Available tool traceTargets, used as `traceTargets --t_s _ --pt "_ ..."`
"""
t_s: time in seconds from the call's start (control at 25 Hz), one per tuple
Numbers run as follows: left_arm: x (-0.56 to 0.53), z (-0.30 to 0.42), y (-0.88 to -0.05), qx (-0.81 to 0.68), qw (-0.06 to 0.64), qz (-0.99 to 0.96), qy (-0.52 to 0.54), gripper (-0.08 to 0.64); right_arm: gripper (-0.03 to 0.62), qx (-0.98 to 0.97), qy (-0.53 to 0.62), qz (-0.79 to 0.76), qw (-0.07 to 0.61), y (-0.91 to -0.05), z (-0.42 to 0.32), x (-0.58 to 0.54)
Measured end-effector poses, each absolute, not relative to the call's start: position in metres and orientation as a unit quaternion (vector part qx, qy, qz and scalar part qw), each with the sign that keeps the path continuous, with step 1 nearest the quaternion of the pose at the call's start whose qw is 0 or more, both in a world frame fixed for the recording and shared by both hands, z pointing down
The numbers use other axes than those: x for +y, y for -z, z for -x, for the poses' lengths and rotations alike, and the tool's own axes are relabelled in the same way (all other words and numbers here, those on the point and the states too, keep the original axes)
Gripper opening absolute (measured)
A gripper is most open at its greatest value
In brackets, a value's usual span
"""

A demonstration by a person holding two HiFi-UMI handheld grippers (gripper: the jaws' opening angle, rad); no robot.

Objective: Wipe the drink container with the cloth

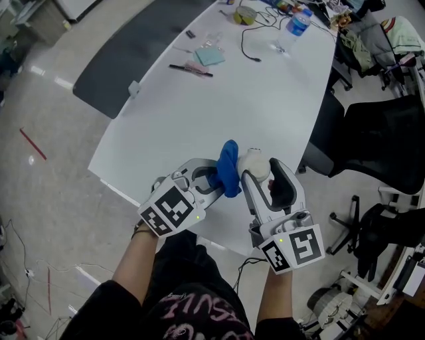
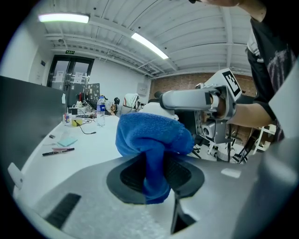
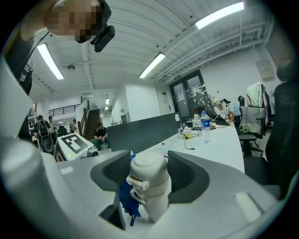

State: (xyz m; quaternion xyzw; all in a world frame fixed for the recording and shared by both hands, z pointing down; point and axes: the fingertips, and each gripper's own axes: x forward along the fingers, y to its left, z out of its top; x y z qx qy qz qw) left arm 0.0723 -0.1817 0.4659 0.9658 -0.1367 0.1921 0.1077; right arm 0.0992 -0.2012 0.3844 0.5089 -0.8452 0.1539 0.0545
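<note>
A white drink container [image 1: 255, 164] with a rounded lid is held above the near edge of the white table [image 1: 199, 113], and my right gripper [image 1: 257, 174] is shut on it. In the right gripper view the container [image 3: 149, 183] stands upright between the two dark pads, lid toward the camera. A blue cloth [image 1: 228, 167] is bunched in my left gripper [image 1: 219, 178], which is shut on it. The cloth [image 2: 152, 140] presses against the container's left side, and a blue fold [image 3: 126, 200] shows beside the container. The container is mostly hidden behind the cloth in the left gripper view.
Far across the table lie a clear water bottle [image 1: 294, 28], a black cable [image 1: 247, 44], a pen [image 1: 191, 70], a teal note pad [image 1: 210, 57] and a yellow tape roll [image 1: 246, 15]. Black office chairs [image 1: 378, 139] stand to the right of the table.
</note>
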Motion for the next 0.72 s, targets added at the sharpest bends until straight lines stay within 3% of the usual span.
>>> traceTargets --t_s 0.72 --pt "-0.176 -0.065 -0.531 -0.114 0.104 -0.943 -0.296 0.095 0.264 -0.846 -0.157 -0.508 0.046 -0.389 -0.099 -0.199"
